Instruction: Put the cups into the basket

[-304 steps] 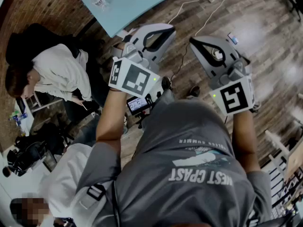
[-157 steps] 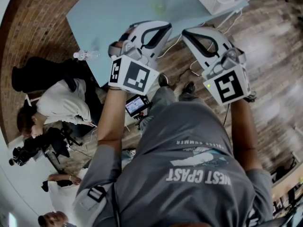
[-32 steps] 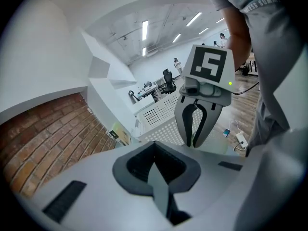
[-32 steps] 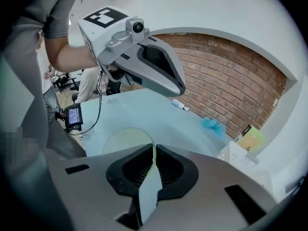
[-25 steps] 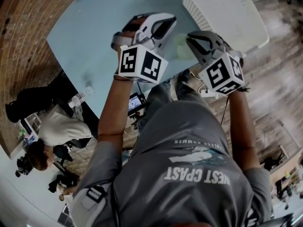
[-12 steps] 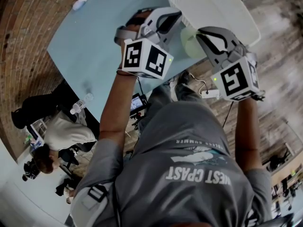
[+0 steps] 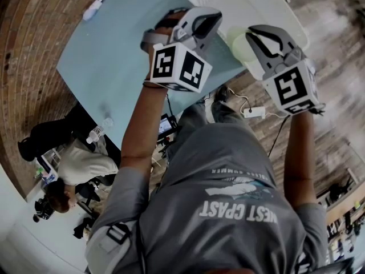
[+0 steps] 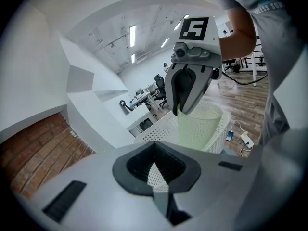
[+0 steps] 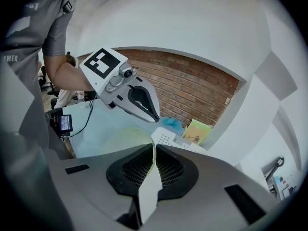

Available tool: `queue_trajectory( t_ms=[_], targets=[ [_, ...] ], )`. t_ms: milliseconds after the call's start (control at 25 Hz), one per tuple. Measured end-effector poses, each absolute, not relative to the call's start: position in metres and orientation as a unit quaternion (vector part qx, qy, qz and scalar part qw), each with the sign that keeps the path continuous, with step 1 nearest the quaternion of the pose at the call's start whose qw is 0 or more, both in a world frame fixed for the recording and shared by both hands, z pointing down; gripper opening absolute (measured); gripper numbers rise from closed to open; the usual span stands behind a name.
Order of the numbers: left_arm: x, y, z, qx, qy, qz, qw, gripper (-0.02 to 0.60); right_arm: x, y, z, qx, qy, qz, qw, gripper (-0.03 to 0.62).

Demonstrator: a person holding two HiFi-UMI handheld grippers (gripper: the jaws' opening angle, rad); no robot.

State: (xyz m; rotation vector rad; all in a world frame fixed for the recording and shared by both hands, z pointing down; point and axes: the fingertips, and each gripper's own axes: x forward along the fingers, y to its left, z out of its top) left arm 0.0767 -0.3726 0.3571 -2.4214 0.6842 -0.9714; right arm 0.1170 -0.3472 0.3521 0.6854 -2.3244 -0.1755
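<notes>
My right gripper (image 7: 255, 34) is shut on the wall of a pale green perforated cup (image 7: 238, 45), which it holds at the near rim of the white perforated basket (image 7: 259, 4). The left gripper view shows that cup (image 8: 198, 129) hanging from the right gripper (image 8: 186, 110), with the basket (image 8: 161, 131) just behind. In the right gripper view the cup's rim (image 9: 126, 137) runs between my jaws (image 9: 153, 163). My left gripper (image 7: 212, 17) hovers beside the cup over the light blue table (image 7: 125, 44), jaws shut and empty (image 8: 155, 171).
A water bottle (image 7: 94, 5) lies at the table's far left. A yellow-green book (image 9: 197, 131) and a blue object (image 9: 171, 124) stand beyond the basket by the brick wall. A power strip (image 7: 254, 112) lies on the wood floor. Seated people (image 7: 74, 164) are at lower left.
The table and basket have come nearer as the person walked up. In the last second my right gripper carried the cup up and right to the basket's rim, and the left gripper stayed alongside.
</notes>
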Motion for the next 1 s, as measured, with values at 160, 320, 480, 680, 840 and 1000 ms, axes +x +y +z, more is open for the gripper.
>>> queue_trajectory(
  t_ms=[160, 320, 480, 680, 840, 1000],
  targets=[
    [0.082, -0.376, 0.363, -0.877, 0.242, -0.355, 0.218, 0.002, 0.130, -0.358, 0.367, 0.272, -0.890, -0.056, 0.362, 0.032],
    [0.089, -0.378, 0.368, -0.878, 0.237, -0.357, 0.215, 0.002, 0.143, -0.368, 0.383, 0.276, -0.884, -0.043, 0.374, 0.032],
    [0.092, -0.380, 0.371, -0.878, 0.235, -0.360, 0.211, 0.002, 0.151, -0.377, 0.401, 0.278, -0.880, -0.028, 0.383, 0.032],
    [0.095, -0.378, 0.376, -0.878, 0.233, -0.364, 0.207, 0.002, 0.157, -0.386, 0.433, 0.270, -0.875, -0.006, 0.401, 0.032],
    [0.092, -0.378, 0.380, -0.877, 0.233, -0.368, 0.204, 0.002, 0.157, -0.392, 0.462, 0.256, -0.871, 0.010, 0.420, 0.032],
    [0.089, -0.376, 0.382, -0.876, 0.236, -0.369, 0.201, 0.002, 0.157, -0.396, 0.489, 0.242, -0.865, 0.026, 0.439, 0.032]
  ],
)
